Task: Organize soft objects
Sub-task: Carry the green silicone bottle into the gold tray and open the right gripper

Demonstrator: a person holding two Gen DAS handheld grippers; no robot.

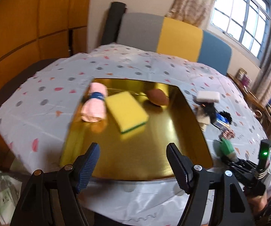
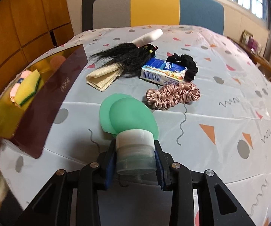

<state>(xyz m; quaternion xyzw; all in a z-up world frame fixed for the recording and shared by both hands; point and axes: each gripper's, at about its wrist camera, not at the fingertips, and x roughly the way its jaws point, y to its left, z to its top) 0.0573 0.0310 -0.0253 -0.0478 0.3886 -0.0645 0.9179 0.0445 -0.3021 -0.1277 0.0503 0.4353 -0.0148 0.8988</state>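
Soft objects, status: three already lie in the gold-lined box at centre of the left wrist view: pink rolled towel, yellow sponge, small brown ball. The rest sit on the bench, upper centre of the right wrist view: black hair piece, folded beige cloth, tissue pack, black scrunchie, pink satin scrunchie, white pad furthest back.

Left hand-held gripper: jaws spread wide, nothing between them, hanging over the near edge of the box. Frame is motion-blurred.

Right hand-held gripper: clenched on the clear cap end of a green squeeze bottle, lower centre of its view. The green body points away from the camera, above the cloth-covered bench, right of the box's dark outer wall.

Handling judgement: bottle looks light, with a soft pliable body and a stiff cap. The cap is the better hold; a pinch on the body would likely deform it. Scrunchies: limp and light, satin one probably slippery; pinch across the bunched ring. Hair piece: loose strands; take it at the bound end. Tissue pack: squashy; grip across the narrow sides.
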